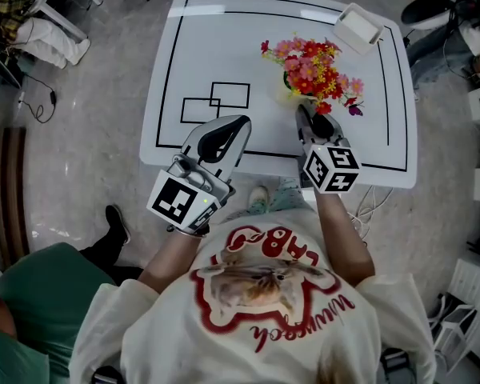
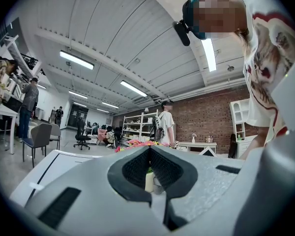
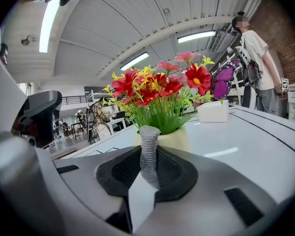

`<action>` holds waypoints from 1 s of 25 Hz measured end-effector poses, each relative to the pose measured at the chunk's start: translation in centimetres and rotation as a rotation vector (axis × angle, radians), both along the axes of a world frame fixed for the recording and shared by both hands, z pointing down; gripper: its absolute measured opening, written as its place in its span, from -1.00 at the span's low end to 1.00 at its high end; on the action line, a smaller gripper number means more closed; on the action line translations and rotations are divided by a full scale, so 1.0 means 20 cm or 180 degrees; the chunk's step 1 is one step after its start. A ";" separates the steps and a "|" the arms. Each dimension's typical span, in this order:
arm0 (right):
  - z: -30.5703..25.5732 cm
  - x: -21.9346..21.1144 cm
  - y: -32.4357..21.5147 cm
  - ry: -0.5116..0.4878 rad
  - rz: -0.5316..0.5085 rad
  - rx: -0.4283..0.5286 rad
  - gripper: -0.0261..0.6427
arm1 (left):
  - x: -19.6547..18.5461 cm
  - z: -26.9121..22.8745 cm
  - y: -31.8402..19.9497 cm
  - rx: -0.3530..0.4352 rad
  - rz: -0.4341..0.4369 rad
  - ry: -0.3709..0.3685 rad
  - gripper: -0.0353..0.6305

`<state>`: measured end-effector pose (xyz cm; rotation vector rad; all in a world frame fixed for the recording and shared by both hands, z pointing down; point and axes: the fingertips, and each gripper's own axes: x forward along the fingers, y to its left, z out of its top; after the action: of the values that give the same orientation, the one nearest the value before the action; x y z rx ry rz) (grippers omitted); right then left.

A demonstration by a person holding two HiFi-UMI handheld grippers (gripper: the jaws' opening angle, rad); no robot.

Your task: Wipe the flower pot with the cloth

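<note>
A cream flower pot with red, pink and yellow flowers stands on the white table, right of centre. My right gripper is just in front of the pot, shut on a grey waffle-knit cloth that sticks up out of its jaws. In the right gripper view the pot is close behind the cloth; I cannot tell whether they touch. My left gripper hovers over the table's front edge, left of the pot, shut and holding nothing. In the left gripper view the pot shows in the gap under the jaw tips.
A white box lies at the table's far right corner. Black rectangles are drawn on the table left of the pot. A purple butterfly ornament sticks out of the bouquet. A bystander in green stands at my left.
</note>
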<state>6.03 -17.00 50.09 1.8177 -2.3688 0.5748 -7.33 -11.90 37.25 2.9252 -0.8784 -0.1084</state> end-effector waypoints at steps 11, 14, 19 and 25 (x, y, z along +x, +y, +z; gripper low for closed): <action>0.00 -0.02 -0.01 -0.0016 -0.0044 0.0002 -0.72 | 0.00 0.00 0.01 0.0011 -0.0014 0.0007 -0.88; 0.00 -0.04 -0.01 -0.0035 -0.0071 0.0005 -0.72 | 0.00 0.00 0.02 0.0017 -0.0027 0.0007 -0.88; -0.01 -0.07 -0.02 -0.0049 -0.0113 0.0024 -0.72 | -0.01 0.00 0.02 0.0010 -0.0033 0.0006 -0.88; -0.02 -0.11 -0.04 -0.0050 -0.0171 0.0035 -0.72 | -0.01 0.01 0.01 0.0009 -0.0042 0.0011 -0.88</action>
<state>3.91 -17.78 49.77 1.7542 -2.4275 0.5731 -7.51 -11.67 37.36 2.9212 -0.8979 -0.1158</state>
